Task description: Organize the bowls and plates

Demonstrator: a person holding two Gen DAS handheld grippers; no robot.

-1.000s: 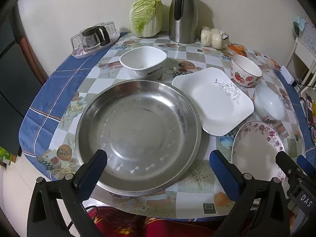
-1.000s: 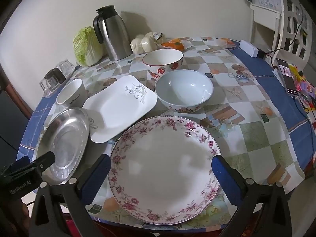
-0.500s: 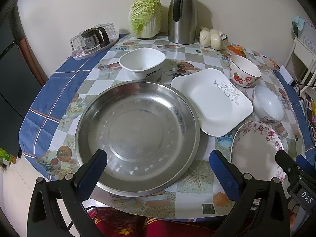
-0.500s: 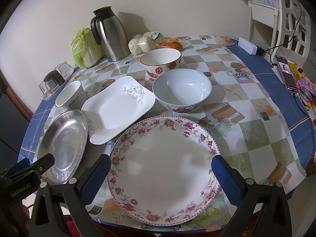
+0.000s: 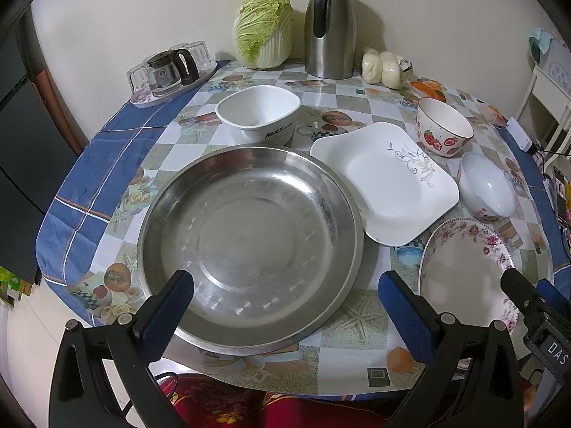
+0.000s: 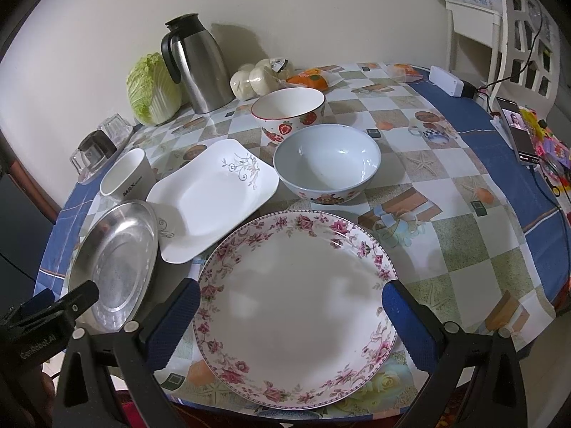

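Observation:
A large steel plate (image 5: 249, 239) lies at the table's near left, and my left gripper (image 5: 285, 296) stands open over its near rim. A floral round plate (image 6: 296, 306) lies at the near right with my right gripper (image 6: 291, 303) open above its near half. Between them a white square plate (image 5: 389, 182) overlaps the steel plate's edge. Farther back stand a white square bowl (image 5: 258, 112), a strawberry bowl (image 6: 289, 116) and a pale blue bowl (image 6: 328, 158). Nothing is held.
At the back against the wall stand a cabbage (image 5: 264, 30), a steel thermos jug (image 5: 330, 23), steamed buns (image 5: 383, 66) and a tray of glasses (image 5: 171, 71). A phone (image 6: 517, 130) and a white power strip (image 6: 446, 80) lie at the right edge; a white chair (image 6: 514, 25) stands beyond.
Both views have shifted only slightly; the dishes have not moved and both grippers stay open.

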